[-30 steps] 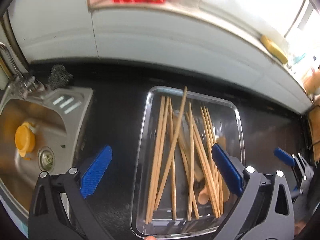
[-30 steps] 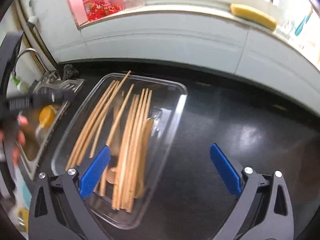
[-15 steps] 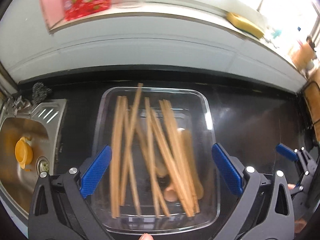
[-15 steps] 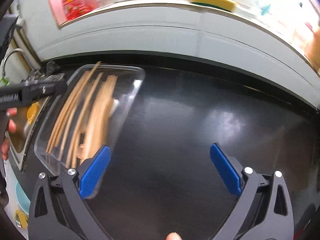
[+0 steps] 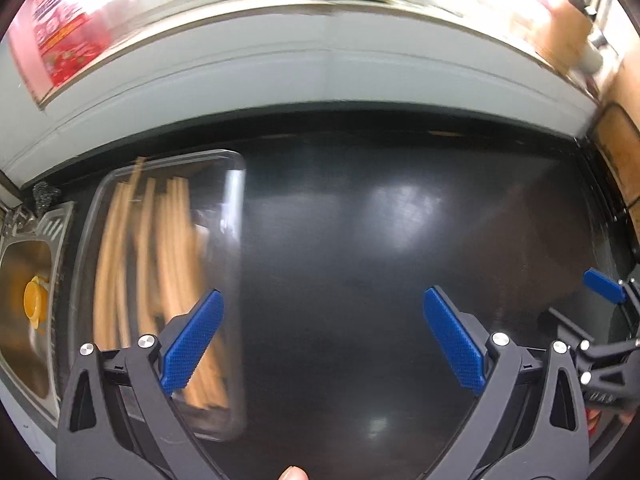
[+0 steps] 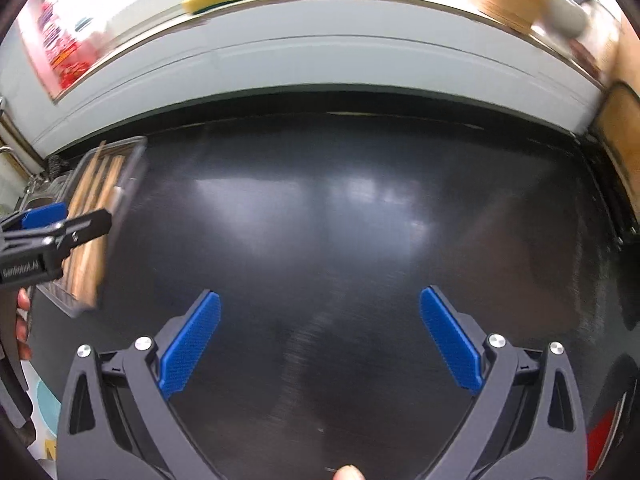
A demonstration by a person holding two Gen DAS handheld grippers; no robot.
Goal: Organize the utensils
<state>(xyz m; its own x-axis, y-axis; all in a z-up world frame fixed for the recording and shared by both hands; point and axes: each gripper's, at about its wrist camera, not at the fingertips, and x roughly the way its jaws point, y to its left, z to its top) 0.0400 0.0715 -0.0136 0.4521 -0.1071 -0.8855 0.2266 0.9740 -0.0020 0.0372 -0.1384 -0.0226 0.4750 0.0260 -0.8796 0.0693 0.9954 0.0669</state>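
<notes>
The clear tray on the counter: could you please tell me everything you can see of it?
The clear tray is a shallow rectangle with rounded corners, apparently transparent plastic. It sits flat on the black counter beside the steel sink. Inside lies a loose bundle of wooden chopsticks, lengthwise, blurred by motion; one tip pokes over the far rim. The left gripper, jaws open, hangs near its right edge, apparently without touching it.

Blurred chopsticks (image 5: 168,264) in clear tray (image 5: 236,240)

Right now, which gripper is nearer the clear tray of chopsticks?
Left. The left gripper has one finger over the clear tray's right edge; the right gripper hangs over bare black countertop, further right.
</notes>
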